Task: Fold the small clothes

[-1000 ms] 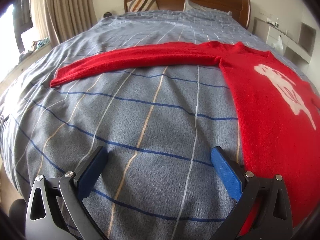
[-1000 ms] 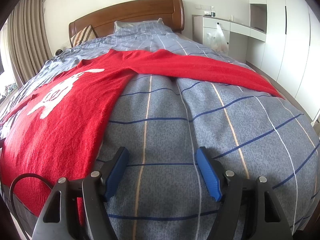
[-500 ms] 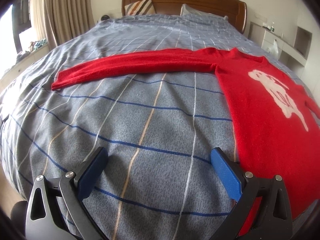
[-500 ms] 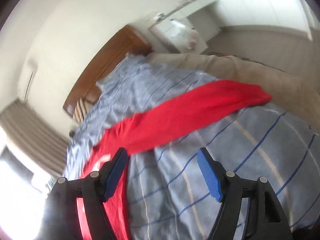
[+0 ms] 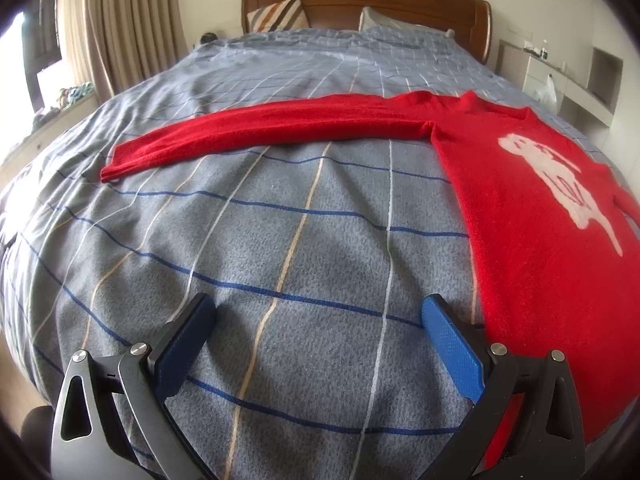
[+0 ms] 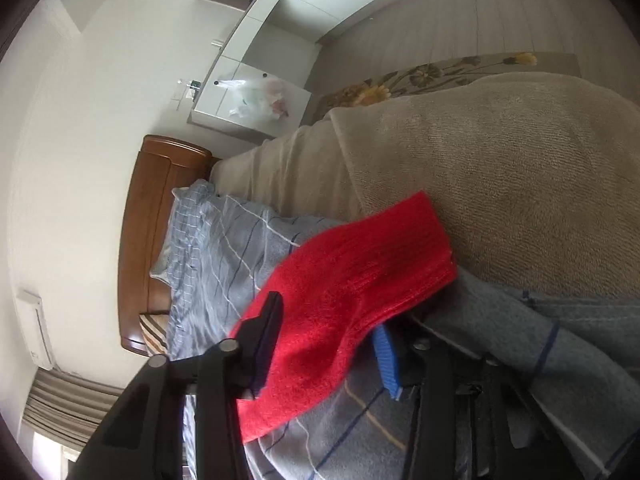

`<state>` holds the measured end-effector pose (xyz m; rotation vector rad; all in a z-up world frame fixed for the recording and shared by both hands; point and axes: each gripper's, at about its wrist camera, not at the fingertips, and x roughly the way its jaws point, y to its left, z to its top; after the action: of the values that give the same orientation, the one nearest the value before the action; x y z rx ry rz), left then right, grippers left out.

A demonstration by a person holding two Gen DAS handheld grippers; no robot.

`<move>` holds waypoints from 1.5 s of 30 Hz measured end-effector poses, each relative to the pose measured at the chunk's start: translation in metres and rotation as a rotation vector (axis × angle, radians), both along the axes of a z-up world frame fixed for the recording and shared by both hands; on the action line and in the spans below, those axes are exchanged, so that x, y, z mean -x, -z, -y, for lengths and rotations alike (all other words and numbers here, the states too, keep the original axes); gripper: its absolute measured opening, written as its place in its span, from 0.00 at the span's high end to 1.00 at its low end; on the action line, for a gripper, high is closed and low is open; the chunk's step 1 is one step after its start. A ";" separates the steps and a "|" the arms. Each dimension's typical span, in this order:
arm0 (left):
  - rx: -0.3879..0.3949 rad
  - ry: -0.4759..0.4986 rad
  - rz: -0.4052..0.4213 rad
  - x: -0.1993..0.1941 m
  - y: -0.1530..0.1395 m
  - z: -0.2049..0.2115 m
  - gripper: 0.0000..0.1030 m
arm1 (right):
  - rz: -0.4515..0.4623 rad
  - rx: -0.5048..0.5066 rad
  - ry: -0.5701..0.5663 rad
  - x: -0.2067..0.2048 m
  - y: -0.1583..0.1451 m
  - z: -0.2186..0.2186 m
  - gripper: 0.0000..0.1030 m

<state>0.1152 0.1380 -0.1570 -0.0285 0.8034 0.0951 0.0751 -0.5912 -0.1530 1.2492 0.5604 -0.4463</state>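
A red sweater (image 5: 532,220) with a white animal print lies flat on the grey checked bedspread (image 5: 248,240). Its one sleeve (image 5: 256,136) stretches out to the left. My left gripper (image 5: 316,344) is open and empty, low over the bedspread just left of the sweater's hem. In the right wrist view the other sleeve's cuff end (image 6: 352,296) lies between the fingers of my right gripper (image 6: 328,344). The view is rolled sideways. The jaws stand apart around the sleeve, not pressed on it.
A wooden headboard (image 5: 360,4) and pillows stand at the far end. Curtains (image 5: 128,28) hang on the left. A beige blanket (image 6: 500,168) covers the bed's side by the cuff. White cabinets (image 6: 248,96) with a plastic bag stand beyond.
My right gripper has swung to the right sleeve's cuff and rolled sideways, and the cuff now sits between its fingers. My left gripper has drawn back slightly and stayed open.
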 end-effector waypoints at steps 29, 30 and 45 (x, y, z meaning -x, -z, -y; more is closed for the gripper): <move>-0.004 0.015 0.024 0.002 0.001 -0.001 0.00 | 0.209 0.312 -1.262 -0.162 -0.062 -0.456 0.35; -0.006 0.014 0.026 0.002 0.001 0.000 0.00 | 0.211 0.323 -1.265 -0.158 -0.061 -0.448 0.35; -0.028 -0.010 0.052 0.002 0.003 0.007 0.00 | -0.170 0.967 -1.144 -0.134 -0.036 -0.284 0.35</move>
<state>0.1129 0.1307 -0.1598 -0.0081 0.7497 0.1147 0.2094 -0.3069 -0.1168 -0.1289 0.9412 0.1762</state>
